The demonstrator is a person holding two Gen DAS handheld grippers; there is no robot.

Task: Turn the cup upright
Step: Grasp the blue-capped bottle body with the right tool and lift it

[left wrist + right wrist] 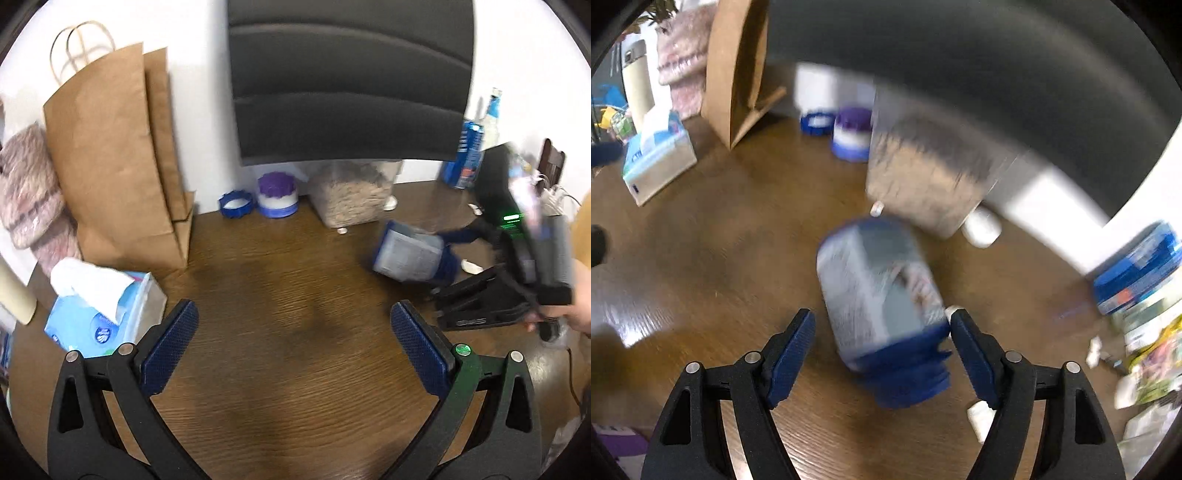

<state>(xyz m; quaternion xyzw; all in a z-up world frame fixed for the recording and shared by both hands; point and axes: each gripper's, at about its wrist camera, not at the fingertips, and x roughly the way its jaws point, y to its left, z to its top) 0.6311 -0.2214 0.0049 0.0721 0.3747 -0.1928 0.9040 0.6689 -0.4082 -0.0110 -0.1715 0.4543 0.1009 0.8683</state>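
The cup [882, 306] is a grey-white cup with a blue base and rim, lying on its side on the brown wooden table [280, 295]. In the right wrist view it is blurred and lies between my right gripper's [882, 325] open fingers; the right pad [971, 354] touches its blue end, the left pad is apart from it. In the left wrist view the cup [410, 254] lies at the right, with the right gripper [448, 254] at its blue end. My left gripper [293, 325] is open and empty, over bare table, well left of the cup.
A brown paper bag [114, 155] and a tissue box [107, 310] stand at the left. A clear container of flakes [354, 195], a purple-lidded jar [277, 195] and a blue ring [236, 205] sit by the wall under a black monitor [347, 74]. Blue cans [465, 155] stand at the right.
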